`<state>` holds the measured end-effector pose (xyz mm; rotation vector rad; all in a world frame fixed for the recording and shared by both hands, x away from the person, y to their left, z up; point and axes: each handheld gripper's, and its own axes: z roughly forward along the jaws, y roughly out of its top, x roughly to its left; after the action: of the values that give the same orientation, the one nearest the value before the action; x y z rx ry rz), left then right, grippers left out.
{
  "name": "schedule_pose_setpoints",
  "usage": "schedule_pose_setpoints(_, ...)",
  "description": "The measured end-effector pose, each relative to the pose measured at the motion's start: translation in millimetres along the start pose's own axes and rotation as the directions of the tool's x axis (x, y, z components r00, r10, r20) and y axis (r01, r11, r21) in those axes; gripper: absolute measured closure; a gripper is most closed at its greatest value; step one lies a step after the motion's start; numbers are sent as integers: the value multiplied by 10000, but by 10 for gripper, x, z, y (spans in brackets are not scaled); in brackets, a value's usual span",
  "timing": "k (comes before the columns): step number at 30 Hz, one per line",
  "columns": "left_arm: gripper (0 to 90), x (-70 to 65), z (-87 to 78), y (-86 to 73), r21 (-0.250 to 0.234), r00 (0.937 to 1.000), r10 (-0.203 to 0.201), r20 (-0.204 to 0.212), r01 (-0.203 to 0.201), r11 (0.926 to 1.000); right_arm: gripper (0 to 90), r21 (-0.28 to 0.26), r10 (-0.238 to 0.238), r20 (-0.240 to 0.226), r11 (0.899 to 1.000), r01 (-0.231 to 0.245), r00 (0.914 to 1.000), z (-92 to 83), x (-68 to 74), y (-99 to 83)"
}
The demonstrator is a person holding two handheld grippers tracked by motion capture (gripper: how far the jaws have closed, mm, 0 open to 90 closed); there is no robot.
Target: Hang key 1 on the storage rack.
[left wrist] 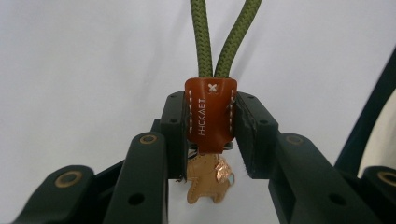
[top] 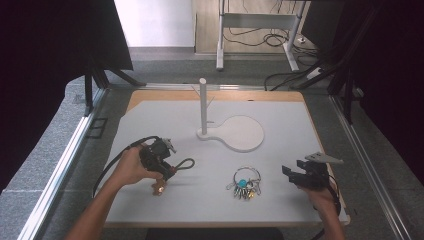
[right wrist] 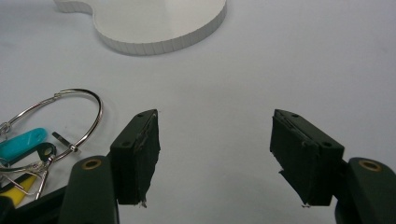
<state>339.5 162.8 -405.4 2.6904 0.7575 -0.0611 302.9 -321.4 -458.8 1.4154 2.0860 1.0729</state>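
My left gripper [top: 167, 171] is shut on a brown leather tab [left wrist: 209, 114] marked HCKAET, part of a keychain. A green cord loop [top: 186, 163] sticks out past the jaws, and a small tan leather charm [left wrist: 208, 182] hangs under them, just above the mat. My right gripper [top: 291, 173] stands open at the right with nothing between its fingers [right wrist: 140, 154]. A key ring [top: 246, 182] with several coloured tags lies on the mat between the two grippers. In the right gripper view that key ring [right wrist: 56, 135] lies left of the jaws. A white stand [top: 231, 131] with an upright peg [top: 203, 105] sits farther back.
The white mat [top: 150, 120] covers a wooden table with metal rails at both sides. Dark curtains hang at left and right. Cables and a desk frame [top: 255, 22] lie on the floor beyond the table.
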Motion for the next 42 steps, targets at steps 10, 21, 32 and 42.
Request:
schedule_pose_setpoints(10, 668, 59, -287, 38, -952, 9996, 89, 257, -64, 9954, 333, 91, 13, 31, 10000, -13, 10000, 26, -14, -23)
schedule_pose_setpoints(21, 668, 72, -475, 120, -1461, 9999, -11, 117, 28, 9893, 333, 33, 58, 46, 10000, -58, 10000, 4, -31, -20)
schedule_pose_setpoints(32, 668, 169, -591, 152, -1819, 9997, -135, 206, 170, 9832, 334, -8, 91, 95, 10000, -91, 9999, 3, -39, -21)
schedule_pose_setpoints(42, 668, 197, -688, 250, -1917, 10000, -61, 59, 71, 9814, 334, 88, 74, 103, 9999, -74, 9999, 22, -41, -28)
